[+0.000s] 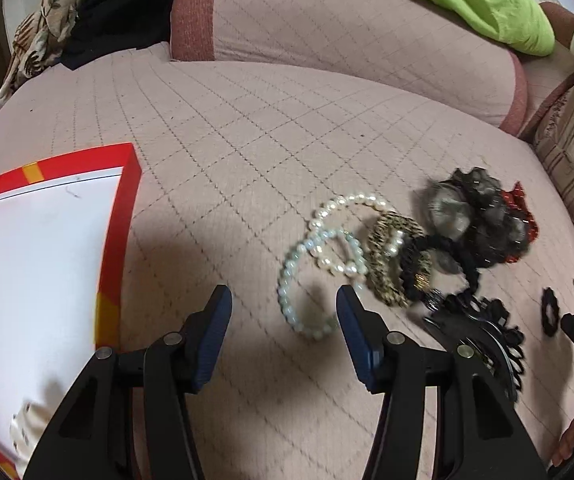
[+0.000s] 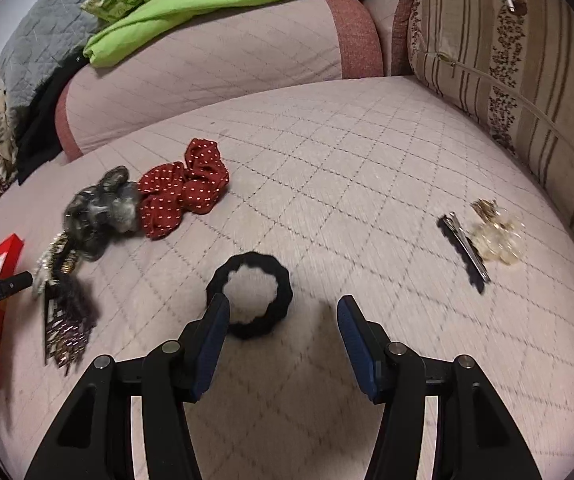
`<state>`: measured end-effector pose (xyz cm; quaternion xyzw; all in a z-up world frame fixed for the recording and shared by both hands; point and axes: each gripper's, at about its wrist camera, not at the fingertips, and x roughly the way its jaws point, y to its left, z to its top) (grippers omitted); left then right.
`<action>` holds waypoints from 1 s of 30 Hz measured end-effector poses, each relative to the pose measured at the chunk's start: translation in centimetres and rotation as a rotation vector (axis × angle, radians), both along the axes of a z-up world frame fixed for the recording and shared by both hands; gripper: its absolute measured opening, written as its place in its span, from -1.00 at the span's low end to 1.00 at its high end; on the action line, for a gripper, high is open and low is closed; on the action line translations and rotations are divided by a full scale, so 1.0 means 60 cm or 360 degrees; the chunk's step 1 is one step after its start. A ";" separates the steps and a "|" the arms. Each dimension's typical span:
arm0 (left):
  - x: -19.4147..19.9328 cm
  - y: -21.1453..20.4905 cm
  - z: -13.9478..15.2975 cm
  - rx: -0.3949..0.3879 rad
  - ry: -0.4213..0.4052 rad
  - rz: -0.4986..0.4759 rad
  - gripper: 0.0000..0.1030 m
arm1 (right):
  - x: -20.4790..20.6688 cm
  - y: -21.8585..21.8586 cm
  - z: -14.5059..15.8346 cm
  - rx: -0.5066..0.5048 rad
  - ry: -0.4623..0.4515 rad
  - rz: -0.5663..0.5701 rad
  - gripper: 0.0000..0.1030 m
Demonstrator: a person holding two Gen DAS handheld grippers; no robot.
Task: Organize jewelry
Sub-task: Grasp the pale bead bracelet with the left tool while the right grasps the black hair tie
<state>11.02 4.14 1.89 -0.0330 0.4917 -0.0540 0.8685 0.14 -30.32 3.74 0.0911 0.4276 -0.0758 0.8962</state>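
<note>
I note the quilted cushion (image 1: 247, 128) bare toward its back edge. Left of the jewelry pile (image 1: 407, 252), the red box (image 1: 121, 216) shows a white floor. My left gripper (image 1: 283, 312) and right gripper (image 2: 283, 320) both stand spread, empty.

Both wrist cams sit close above the quilted cushion (image 1: 247, 140), pitched steeply down past their own fingers; left cam takes in the red tray (image 1: 115, 240) and bead pile; right cam faces further right; shared: black scrunchie (image 2: 249, 296), red scrunchie (image 2: 185, 188).
</note>
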 end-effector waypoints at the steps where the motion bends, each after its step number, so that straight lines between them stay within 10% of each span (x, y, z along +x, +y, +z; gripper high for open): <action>1: 0.005 0.000 -0.005 -0.0005 0.0009 -0.0004 0.04 | 0.005 -0.001 -0.004 -0.0007 0.0008 0.0000 0.17; 17: 0.008 -0.031 -0.030 0.0171 -0.0153 -0.0067 0.02 | 0.027 0.021 -0.030 -0.0168 0.0060 0.0004 -0.04; 23: 0.004 -0.032 -0.020 0.0136 -0.0118 -0.0111 -0.90 | 0.026 0.032 -0.029 -0.0231 0.0057 0.0023 -0.71; 30: -0.019 -0.043 -0.012 0.0133 -0.0099 -0.0157 -0.90 | 0.025 0.039 -0.028 -0.0258 0.0054 0.0027 -0.84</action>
